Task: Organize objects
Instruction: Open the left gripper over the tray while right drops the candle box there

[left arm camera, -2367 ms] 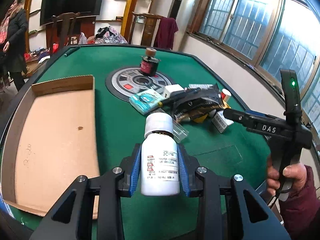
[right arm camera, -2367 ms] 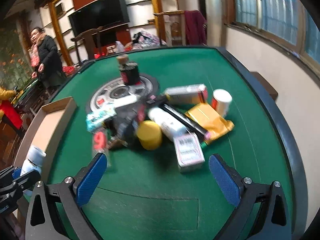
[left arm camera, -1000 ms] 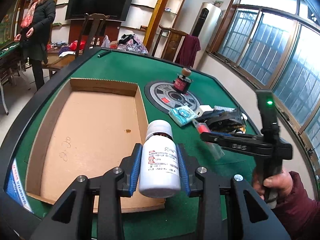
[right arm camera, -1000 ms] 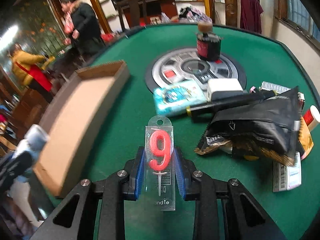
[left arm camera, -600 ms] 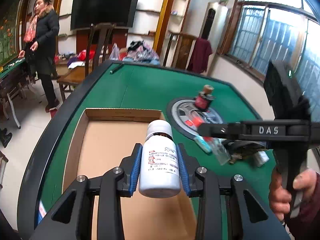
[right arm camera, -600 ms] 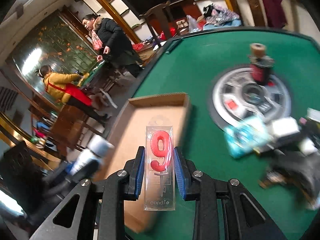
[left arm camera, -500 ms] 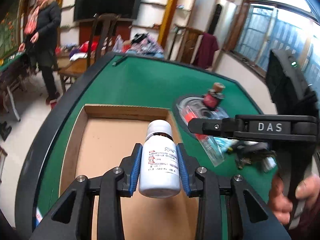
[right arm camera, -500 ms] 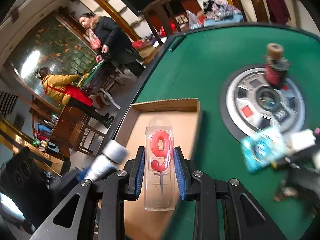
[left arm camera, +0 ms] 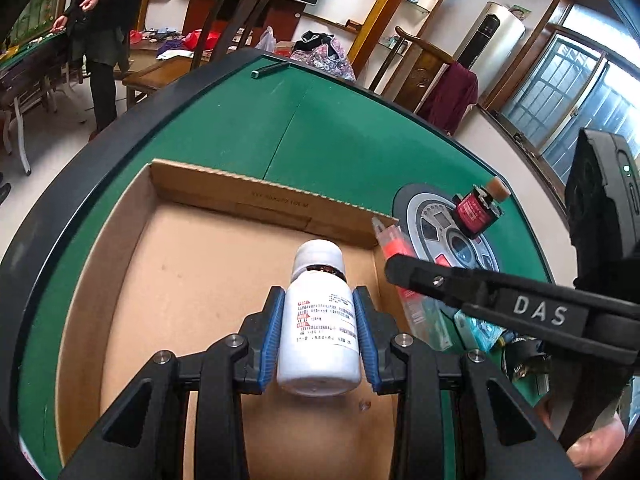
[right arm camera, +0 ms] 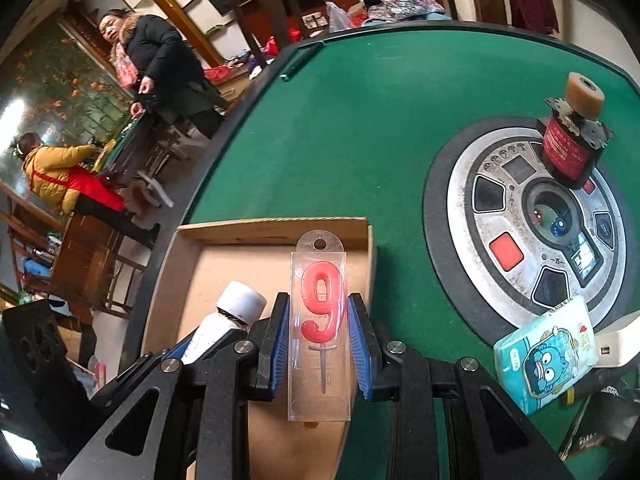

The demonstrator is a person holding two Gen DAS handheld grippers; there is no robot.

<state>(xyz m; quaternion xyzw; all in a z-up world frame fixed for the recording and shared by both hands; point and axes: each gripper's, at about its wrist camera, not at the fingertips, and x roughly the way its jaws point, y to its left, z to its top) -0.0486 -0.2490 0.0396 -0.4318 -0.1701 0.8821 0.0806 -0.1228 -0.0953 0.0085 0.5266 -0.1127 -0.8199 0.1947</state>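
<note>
**Cardboard tray waits as both grippers arrive loaded**

White pill bottle sits clamped in the left gripper above the cardboard tray; beside it, the right gripper pinches a packaged "9" candle over the tray's wall. Crowded together, they risk colliding, or the candle dropping outside.

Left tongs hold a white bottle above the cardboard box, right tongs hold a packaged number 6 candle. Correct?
Not quite. The candle in the right tongs is a red 9, as the right wrist view shows. The left tongs do hold the white bottle above the cardboard box.
</note>
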